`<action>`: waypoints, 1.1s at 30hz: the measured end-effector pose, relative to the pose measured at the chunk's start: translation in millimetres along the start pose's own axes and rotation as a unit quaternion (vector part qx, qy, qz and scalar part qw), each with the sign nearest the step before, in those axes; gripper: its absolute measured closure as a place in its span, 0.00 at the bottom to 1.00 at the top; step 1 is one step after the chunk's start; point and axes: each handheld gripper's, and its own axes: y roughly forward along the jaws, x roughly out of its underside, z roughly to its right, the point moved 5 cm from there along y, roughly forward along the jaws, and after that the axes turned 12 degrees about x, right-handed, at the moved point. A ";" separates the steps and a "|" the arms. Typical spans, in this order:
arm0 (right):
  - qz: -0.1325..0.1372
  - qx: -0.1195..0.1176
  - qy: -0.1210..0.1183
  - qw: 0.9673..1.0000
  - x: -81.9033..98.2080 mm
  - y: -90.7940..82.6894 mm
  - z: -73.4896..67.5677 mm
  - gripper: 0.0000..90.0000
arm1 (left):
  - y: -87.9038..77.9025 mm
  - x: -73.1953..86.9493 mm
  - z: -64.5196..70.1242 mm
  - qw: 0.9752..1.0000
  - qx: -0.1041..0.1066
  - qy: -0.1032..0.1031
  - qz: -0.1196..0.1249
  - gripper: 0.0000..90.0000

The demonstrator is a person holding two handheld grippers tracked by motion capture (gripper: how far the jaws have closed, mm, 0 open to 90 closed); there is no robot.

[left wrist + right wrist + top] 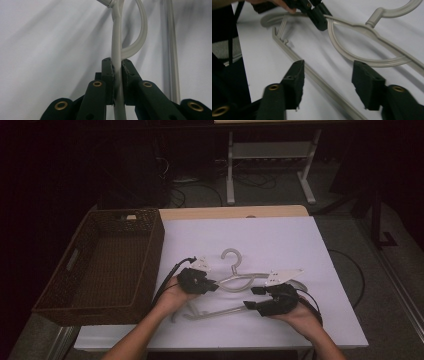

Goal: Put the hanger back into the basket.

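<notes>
The right gripper (251, 304) sits lower right of centre in the high view. In the right gripper view its jaws stand apart, nothing pressed between them; the hanger's bottom bar (317, 78) runs diagonally beneath the gap, apart from both pads. Do not count this bar as held.

The left gripper (216, 285) sits just left of centre in the high view. In the left gripper view its jaws are clamped on the hanger (240, 281), pinching the shoulder arm (117, 50) edge-on between the pads. This is the only grip.

The hanger lies mid-frame on the white table (280, 240), hook (232, 256) pointing to the upper edge. The basket (107, 262) stands at the left, well apart from the hook.

To move the hanger well, likely toward the basket:
- Keep the left clamp firm; a thin arm can pivot in the pads.
- Lift level, so the bottom bar clears the table.
- Hold the right gripper clear of the bar, or re-grip squarely before lifting.
</notes>
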 end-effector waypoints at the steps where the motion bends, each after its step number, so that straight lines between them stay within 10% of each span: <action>1: 0.004 0.000 0.001 1.000 -0.4 -1.6 0.5 0.42 | -1.0 -0.9 0.5 1.000 -0.001 -0.002 0.001 0.92; 17: 0.038 0.011 0.011 0.999 1.5 -26.6 7.1 0.29 | -29.7 -32.3 -0.4 0.999 -0.025 -0.020 0.004 0.92; 33: 0.069 0.026 0.020 0.997 5.3 -43.8 15.6 0.22 | -104.9 -58.3 -13.4 0.996 -0.083 -0.027 0.018 0.92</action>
